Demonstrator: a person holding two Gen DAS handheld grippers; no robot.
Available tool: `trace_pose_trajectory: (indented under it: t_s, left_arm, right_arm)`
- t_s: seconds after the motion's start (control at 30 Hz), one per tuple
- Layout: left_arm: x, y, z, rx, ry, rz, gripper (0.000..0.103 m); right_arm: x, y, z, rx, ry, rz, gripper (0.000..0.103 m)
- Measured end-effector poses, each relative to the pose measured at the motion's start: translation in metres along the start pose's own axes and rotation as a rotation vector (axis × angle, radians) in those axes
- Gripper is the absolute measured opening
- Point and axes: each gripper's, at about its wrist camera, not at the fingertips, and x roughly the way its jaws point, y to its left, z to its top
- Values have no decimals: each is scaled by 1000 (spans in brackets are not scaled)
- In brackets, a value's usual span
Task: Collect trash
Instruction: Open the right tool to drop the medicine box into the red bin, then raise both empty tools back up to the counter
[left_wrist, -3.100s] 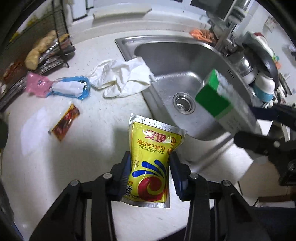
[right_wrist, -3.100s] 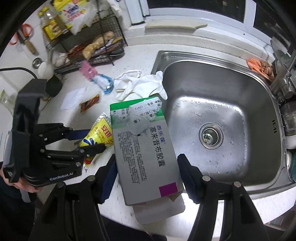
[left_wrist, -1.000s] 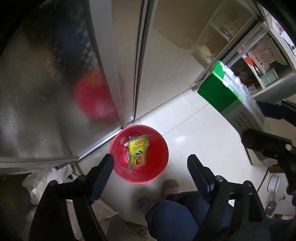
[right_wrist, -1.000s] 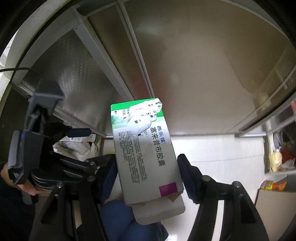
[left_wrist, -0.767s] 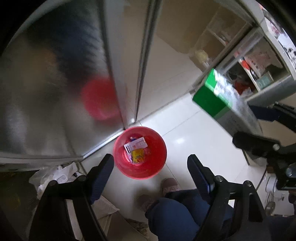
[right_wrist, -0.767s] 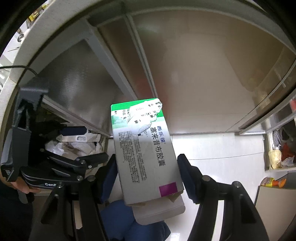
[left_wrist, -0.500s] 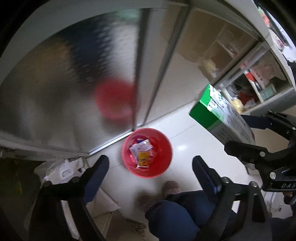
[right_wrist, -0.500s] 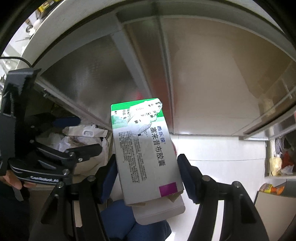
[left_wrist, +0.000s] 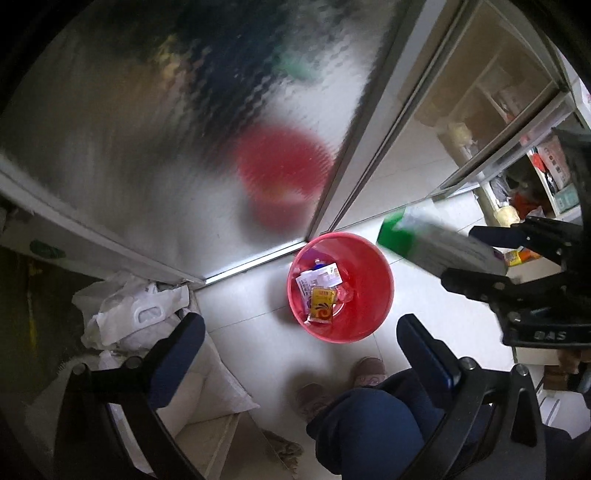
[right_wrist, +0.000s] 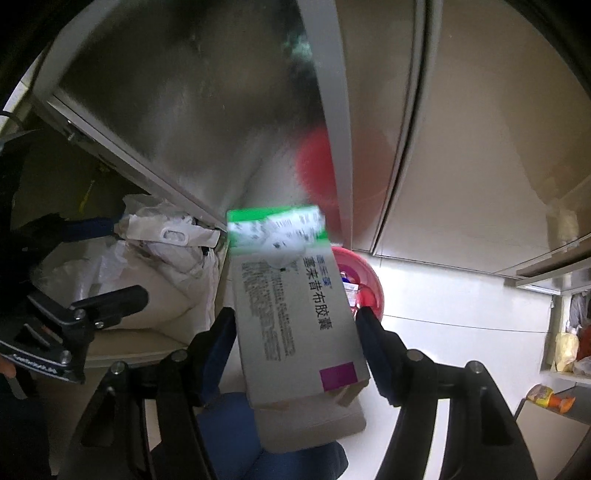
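The left gripper (left_wrist: 301, 336) hangs over a white tiled floor (left_wrist: 436, 295) with its jaws wide apart and nothing between them. Just beyond its tips, toward 12 o'clock, stands a red bin (left_wrist: 373, 295) against the foot of a frosted glass door (left_wrist: 147, 129), whose pane carries a blurred red reflection. Inside the bin lie a yellow packet (left_wrist: 322, 305) and a white wrapper (left_wrist: 317, 278); the other scraps beneath them are too small to name. At 9 o'clock a heap of white plastic bags (left_wrist: 129, 310) sits by the door frame. At 3 o'clock open shelves (left_wrist: 532, 177) hold blurred goods.

The right gripper (right_wrist: 295, 332) is clamped on a grey and green medicine box (right_wrist: 291, 306), held up in the air; the bin (right_wrist: 369, 284) peeks out from behind the box at 1 o'clock. The box's green end is smeared by motion, and its near end is hidden behind an opened flap. In the left wrist view the same box (left_wrist: 436, 247) hangs at 2 o'clock, beside and above the bin rim, not over its opening.

At the bottom edge, the person's blue-clad knees (left_wrist: 376, 424) and slippers (left_wrist: 365, 369) are partly cut off.

Half a second ago the box sat higher in the left view, farther from the bin; it has now come down closer to the rim. The packet lies in the bin as before.
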Motion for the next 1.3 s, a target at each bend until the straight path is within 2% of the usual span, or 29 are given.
trace_pose_trajectory:
  t_s: [0.07,0.17,0.27,0.33,0.43,0.57,0.77,0.97,1.1,1.3]
  left_arm:
    - [0,1,-4,0,3,6,103]
    - [-10,2,-6,6,10,18,103]
    - [-42,-6,-1,-7,7,7,103]
    - [-67,-11,3,-3,-7,-5,103]
    - [-117,-23,13,6,-36,-18,103]
    - [-184,-36,28,25,-81,-7,103]
    - [-285,-44,52,9,-162,12,103]
    - [-353,-45,66,-10,-243,38,103]
    - [-377,-40,69,-15,-281,34,103]
    - [-395,-15,83,-72,-305,78,103]
  right_arm:
    - [6,3,0,-7,3,-24,74]
    - [-1,6,-2,-4,9,-23,82]
    - [-22,10,-2,3,7,-34,85]
    - [-44,8,-2,11,12,-31,86]
    - [-90,17,1,7,-3,-37,93]
    - [-168,29,14,-17,-32,-47,100]
    - [-259,49,35,-42,-118,-65,102]
    - [-329,64,57,-71,-218,-72,102]
    - [-354,74,69,-98,-261,-75,102]
    - [-365,92,99,-144,-300,-45,102]
